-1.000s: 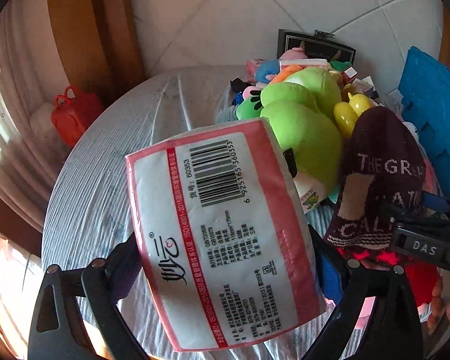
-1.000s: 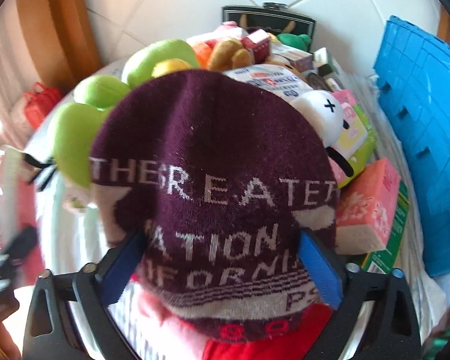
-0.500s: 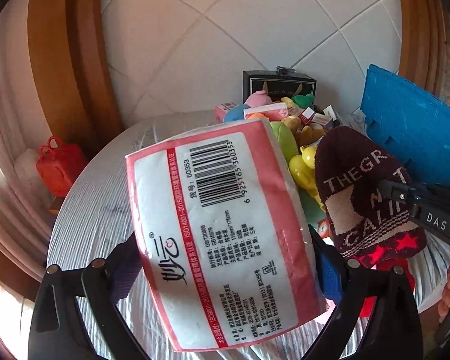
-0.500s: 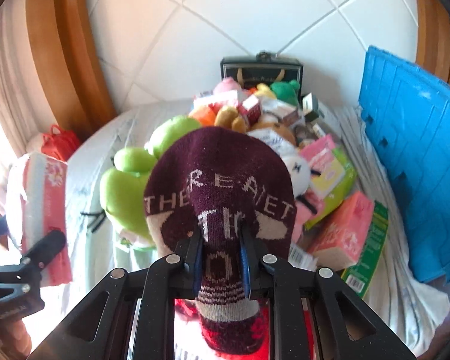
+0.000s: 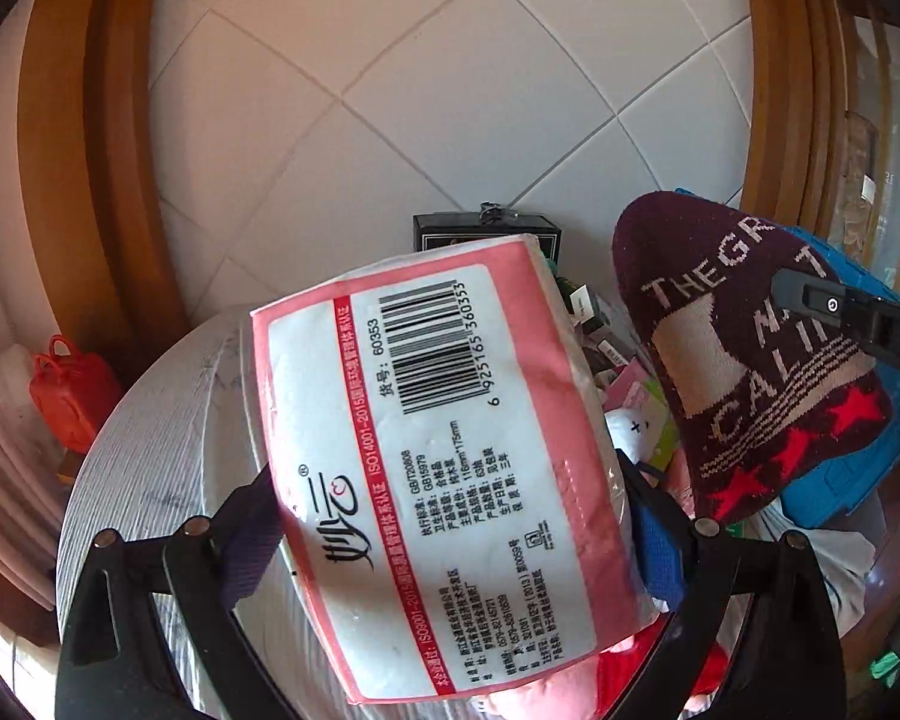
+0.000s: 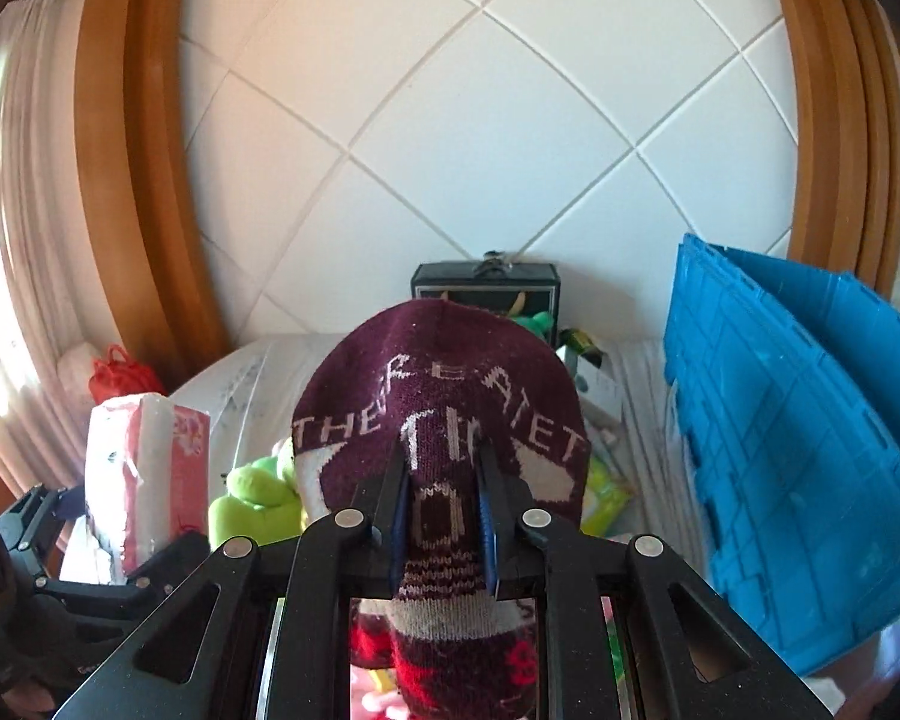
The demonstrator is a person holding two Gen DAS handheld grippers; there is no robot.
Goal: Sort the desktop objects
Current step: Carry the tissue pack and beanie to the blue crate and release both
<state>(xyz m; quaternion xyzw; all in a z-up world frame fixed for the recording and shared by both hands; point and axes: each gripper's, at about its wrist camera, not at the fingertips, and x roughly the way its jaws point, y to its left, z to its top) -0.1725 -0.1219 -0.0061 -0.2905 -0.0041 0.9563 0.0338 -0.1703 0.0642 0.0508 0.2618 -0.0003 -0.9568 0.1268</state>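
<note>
Sock (image 6: 444, 420) pinched (crate (image 6: 798, 480) right).

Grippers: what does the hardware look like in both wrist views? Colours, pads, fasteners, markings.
Both are black plastic linkage frames with round silver fasteners at the joints. The left gripper has wide-set jaws with a blue pad on one side and a darker purple-looking pad on the other. The right gripper has thin blue pads; seen from the left wrist view, its side carries white lettering, cut off at the frame edge.

The tissue pack (image 5: 444, 474) label carries a barcode numbered 6 925165 360353, with 60353 and ISO14001-2015 printed beside it. The maroon knit hat (image 5: 744, 354) reads THEGR and CALI at its 3 o'clock side.
</note>
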